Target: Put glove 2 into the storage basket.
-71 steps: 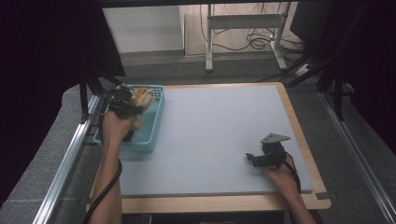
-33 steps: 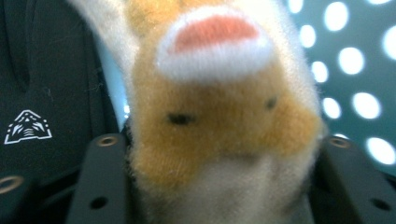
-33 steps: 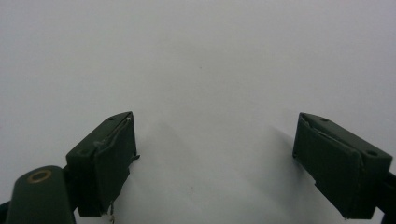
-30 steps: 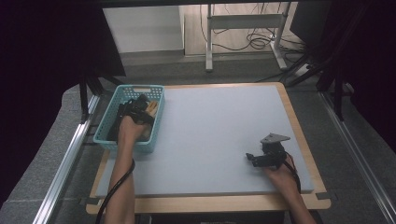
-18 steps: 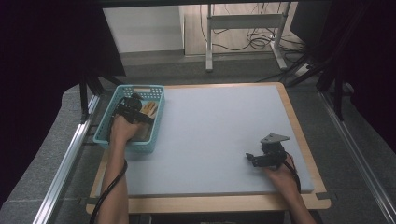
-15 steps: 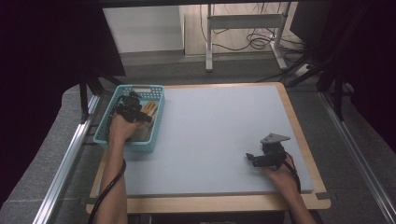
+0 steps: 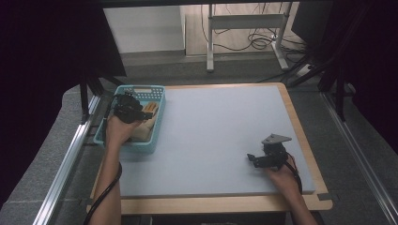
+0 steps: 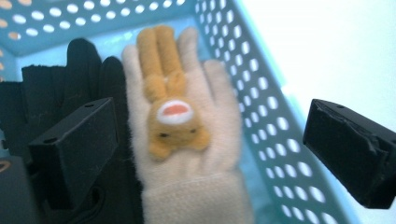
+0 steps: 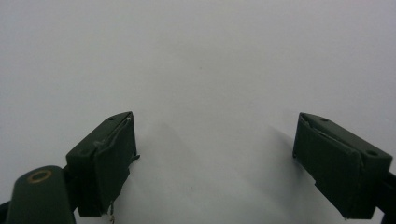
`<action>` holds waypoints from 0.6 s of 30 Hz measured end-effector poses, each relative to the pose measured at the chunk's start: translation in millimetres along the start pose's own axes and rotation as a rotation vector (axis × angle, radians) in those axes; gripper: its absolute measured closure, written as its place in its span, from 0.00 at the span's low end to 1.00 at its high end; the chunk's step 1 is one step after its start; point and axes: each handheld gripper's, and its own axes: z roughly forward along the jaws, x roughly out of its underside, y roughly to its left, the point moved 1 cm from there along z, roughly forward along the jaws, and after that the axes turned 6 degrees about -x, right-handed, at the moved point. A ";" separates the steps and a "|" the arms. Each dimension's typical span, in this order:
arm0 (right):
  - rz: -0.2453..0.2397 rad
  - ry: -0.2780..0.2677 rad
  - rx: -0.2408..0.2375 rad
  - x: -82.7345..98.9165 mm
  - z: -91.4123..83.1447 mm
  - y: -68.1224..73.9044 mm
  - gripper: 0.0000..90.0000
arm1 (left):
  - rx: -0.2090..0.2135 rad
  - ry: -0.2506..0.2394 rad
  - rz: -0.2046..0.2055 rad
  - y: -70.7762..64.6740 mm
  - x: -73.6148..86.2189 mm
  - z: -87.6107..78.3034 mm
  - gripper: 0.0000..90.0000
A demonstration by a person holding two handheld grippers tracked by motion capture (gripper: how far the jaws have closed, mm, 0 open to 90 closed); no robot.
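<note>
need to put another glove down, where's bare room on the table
The grey mat is bare from the teal basket across to the right tool. The basket is crowded: cream glove, black glove, open left tool above.

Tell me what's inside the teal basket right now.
In the teal basket lies a cream glove bearing an orange plush animal, with a black glove beside it. The gloves cover the basket floor beneath them.
</note>
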 end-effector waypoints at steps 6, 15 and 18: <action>-0.001 -0.001 0.001 0.0 0.0 0.1 0.15 | 0.045 -0.055 0.019 -7.7 5.0 -14.8 0.03; -0.002 -0.001 0.004 -0.1 0.0 0.4 0.15 | 0.087 -0.128 0.105 -39.1 15.5 -29.3 0.01; -0.002 -0.001 0.003 -0.1 0.0 0.3 0.15 | 0.102 -0.143 0.127 -49.8 18.3 -31.7 0.01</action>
